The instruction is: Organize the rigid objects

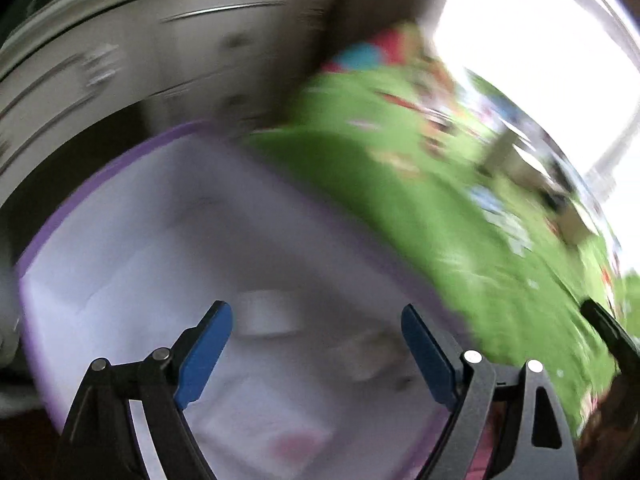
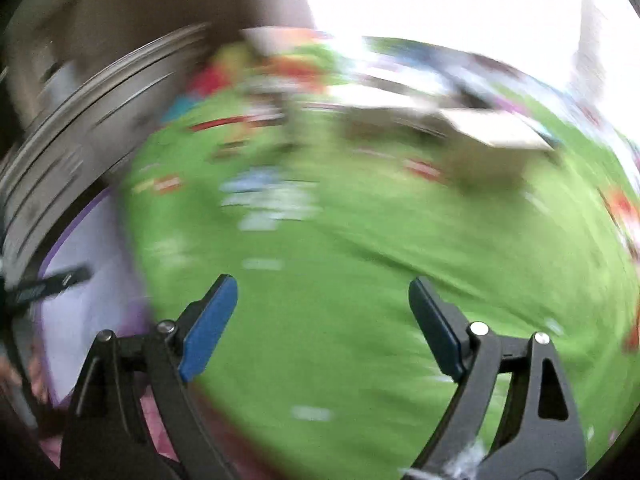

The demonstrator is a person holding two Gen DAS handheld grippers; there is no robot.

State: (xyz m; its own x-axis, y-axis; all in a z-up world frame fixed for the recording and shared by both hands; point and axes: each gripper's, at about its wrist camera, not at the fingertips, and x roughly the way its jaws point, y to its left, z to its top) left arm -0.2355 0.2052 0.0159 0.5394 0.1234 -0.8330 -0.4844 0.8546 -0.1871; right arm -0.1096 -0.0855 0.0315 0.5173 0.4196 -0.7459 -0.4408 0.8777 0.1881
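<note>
- Left gripper (image 1: 316, 354): blue-padded jaws spread wide, nothing between them; it hangs over the open top of the purple-rimmed bin (image 1: 100, 184), pointing steeply down into it.
- Purple-rimmed bin: pale walls and floor, thin purple edge. Inside lie blurred pale items, one a whitish block (image 1: 268, 314) toward the middle of the bin floor, another a flat pale piece with a pink patch (image 1: 288, 440) nearer the camera; what they are cannot be told through the motion blur.
- Green printed cloth (image 1: 460, 248): begins just beside the bin's far-right rim and spreads away from it, bearing small blurred coloured shapes.
- Right gripper (image 2: 323, 326): jaws likewise wide apart and empty; it is over the green cloth, to the right of the bin, whose rim shows at the left edge of the right wrist view.
- Cardboard box (image 2: 492, 136): open, on the cloth well apart from the bin, on the far side.
- Pale drawer unit (image 1: 132, 60): stands behind the bin.
</note>
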